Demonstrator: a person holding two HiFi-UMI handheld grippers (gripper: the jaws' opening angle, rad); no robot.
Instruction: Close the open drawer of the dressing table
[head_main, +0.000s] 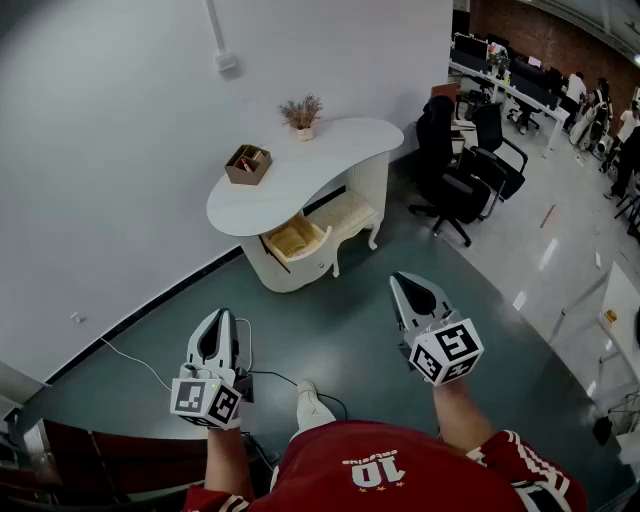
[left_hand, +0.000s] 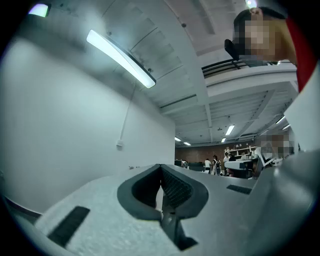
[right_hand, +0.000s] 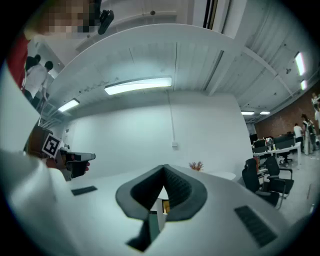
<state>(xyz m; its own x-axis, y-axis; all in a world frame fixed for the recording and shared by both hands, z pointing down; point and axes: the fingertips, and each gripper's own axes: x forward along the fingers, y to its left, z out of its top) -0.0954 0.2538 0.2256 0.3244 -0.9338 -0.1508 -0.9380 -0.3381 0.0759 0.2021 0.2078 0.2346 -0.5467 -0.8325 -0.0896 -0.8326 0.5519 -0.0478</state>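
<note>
The white dressing table (head_main: 300, 182) stands against the wall, well ahead of me across the grey floor. Its drawer (head_main: 295, 240) is pulled out and shows a pale wood inside. My left gripper (head_main: 222, 313) is held low at the left with its jaws shut and nothing between them. Further forward at the right, my right gripper (head_main: 399, 279) is also shut and empty, pointing toward the table. Both are far from the drawer. In the right gripper view the jaws (right_hand: 164, 168) meet at the tip, and the table top (right_hand: 220, 175) shows just behind them. The left gripper (left_hand: 161, 167) faces bare wall.
A brown box (head_main: 248, 163) and a vase of dried flowers (head_main: 302, 114) sit on the table top. A cushioned stool (head_main: 347, 214) is tucked under it. Black office chairs (head_main: 455, 178) stand at the right. A cable (head_main: 130, 360) runs over the floor at the left.
</note>
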